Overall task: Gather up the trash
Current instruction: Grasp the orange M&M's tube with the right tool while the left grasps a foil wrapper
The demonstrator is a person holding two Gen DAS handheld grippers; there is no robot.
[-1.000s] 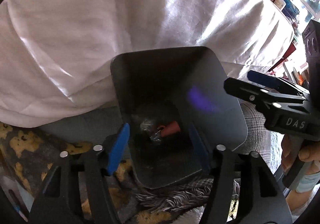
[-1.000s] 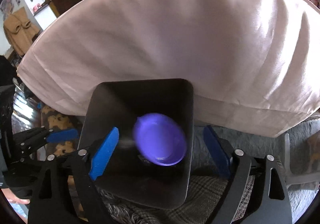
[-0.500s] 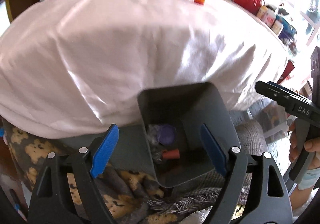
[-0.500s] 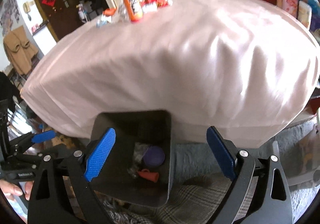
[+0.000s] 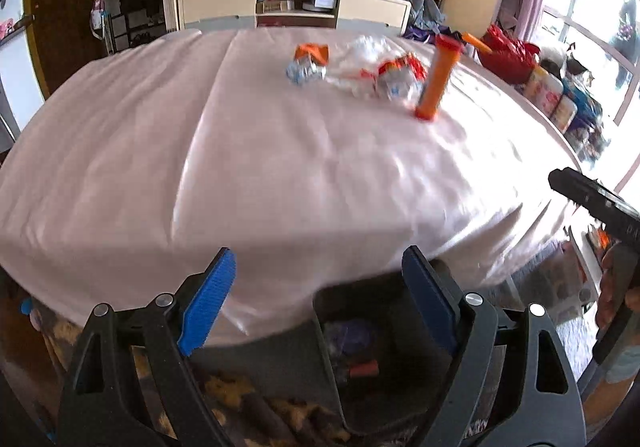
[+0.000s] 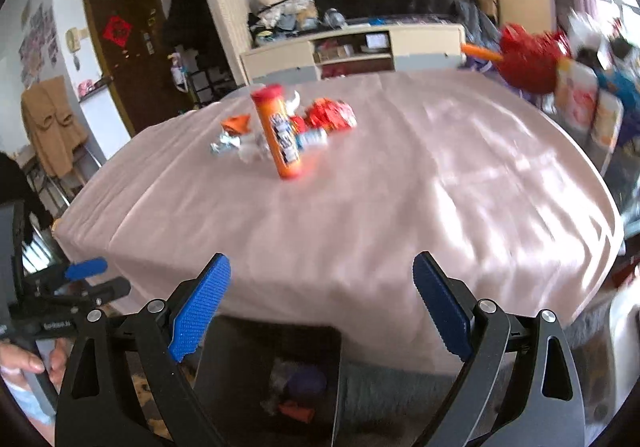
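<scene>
Both tools, left (image 5: 316, 301) and right (image 6: 320, 303), gape empty above the bin (image 6: 276, 375), wrappers (image 6: 320, 123) lying well beyond.

A: How does the left black two-finger gripper with blue pads (image 5: 318, 301) stand?
B: Spread wide, empty.
A: The right black blue-padded gripper (image 6: 320, 303)?
B: Likewise agape; it appears at three o'clock from the left.

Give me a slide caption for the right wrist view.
Open right hand-held gripper above the dark trash bin, facing an orange tube and wrappers on the cloth-covered table.
</scene>
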